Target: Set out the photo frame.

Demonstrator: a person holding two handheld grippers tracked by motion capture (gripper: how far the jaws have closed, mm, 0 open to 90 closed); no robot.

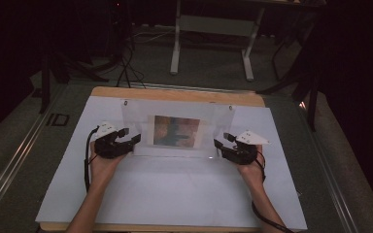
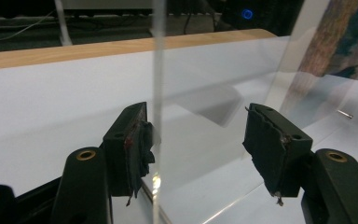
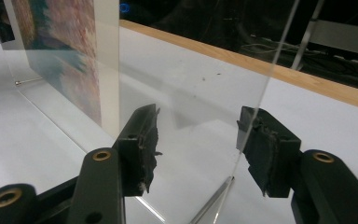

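Note:
A clear acrylic picture stand stands upright on the white table top, holding a colourful print at its middle. My left gripper is at the stand's left edge and my right gripper at its right edge. In the left gripper view the sheet's edge runs between the open jaws, close against the left pad and far from the other. In the right gripper view the sheet's edge passes next to the right pad of the open jaws, with the print to the left.
The table's wooden far edge lies just behind the stand. Beyond it on the floor are a white-legged desk frame and dark cables. A metal rail runs along the floor at the left.

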